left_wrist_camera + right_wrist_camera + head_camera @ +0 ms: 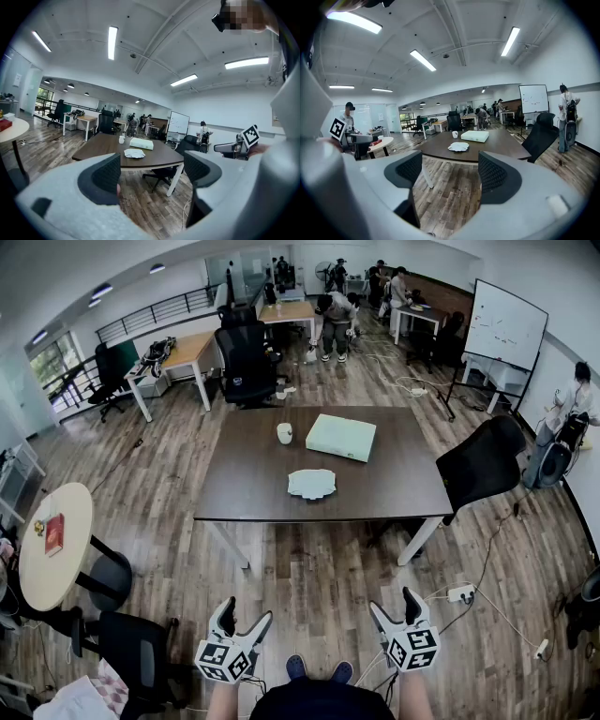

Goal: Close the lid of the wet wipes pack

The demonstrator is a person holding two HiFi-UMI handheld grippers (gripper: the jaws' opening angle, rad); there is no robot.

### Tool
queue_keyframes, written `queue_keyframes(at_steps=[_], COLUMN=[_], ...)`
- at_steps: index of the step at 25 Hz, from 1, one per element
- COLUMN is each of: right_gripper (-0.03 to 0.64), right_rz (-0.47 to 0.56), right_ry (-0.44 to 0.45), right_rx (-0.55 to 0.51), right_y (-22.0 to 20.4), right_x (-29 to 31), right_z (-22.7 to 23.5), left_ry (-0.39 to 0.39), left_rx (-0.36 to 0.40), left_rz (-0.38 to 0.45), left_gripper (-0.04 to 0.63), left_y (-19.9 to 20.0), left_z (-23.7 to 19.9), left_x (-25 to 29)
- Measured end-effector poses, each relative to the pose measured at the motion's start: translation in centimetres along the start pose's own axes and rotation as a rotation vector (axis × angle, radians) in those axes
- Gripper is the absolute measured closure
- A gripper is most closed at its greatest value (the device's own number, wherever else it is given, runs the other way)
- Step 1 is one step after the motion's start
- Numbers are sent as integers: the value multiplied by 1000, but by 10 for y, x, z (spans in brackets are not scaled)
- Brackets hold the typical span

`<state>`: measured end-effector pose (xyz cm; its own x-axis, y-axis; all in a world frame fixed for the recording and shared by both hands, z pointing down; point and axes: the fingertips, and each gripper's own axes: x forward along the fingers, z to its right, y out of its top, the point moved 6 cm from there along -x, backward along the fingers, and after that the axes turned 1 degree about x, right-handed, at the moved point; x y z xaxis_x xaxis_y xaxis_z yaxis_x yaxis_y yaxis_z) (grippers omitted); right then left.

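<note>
Head view shows wet wipes pack (311,484) near table (394,486) edge.

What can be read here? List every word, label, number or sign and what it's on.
No text is readable.
White whiteboard on a stand: faint marks, too small to read.
White wet wipes pack: any print too blurred.
Small red book on the round table: cover too small.

Matt dark table (375,486), wooden floor (309,582)

Left gripper (246,609) and right gripper (392,601) hover low, jaws apart, well short of the wet wipes pack (311,484) on the table (248,488).
</note>
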<state>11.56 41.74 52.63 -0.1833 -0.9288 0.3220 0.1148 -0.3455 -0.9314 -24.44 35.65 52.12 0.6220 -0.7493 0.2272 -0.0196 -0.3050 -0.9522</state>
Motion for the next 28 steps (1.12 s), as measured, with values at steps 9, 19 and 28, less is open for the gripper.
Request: queue_keyframes(at_steps=[9, 19, 28], right_gripper=[233, 163, 158], right_rz=[7, 24, 59], right_ry=[0, 2, -43], right_rx=[5, 34, 57], right_y=[2, 9, 5], right_x=[5, 20, 34], right_z=[-3, -25, -56], left_ry=[-10, -27, -92], left_rx=[-4, -23, 1], left_rz=[-3, 12, 35], left_gripper=[181, 147, 85], left_y=[0, 8, 16], left_z=[-6, -33, -71], left_x=[4, 4, 4])
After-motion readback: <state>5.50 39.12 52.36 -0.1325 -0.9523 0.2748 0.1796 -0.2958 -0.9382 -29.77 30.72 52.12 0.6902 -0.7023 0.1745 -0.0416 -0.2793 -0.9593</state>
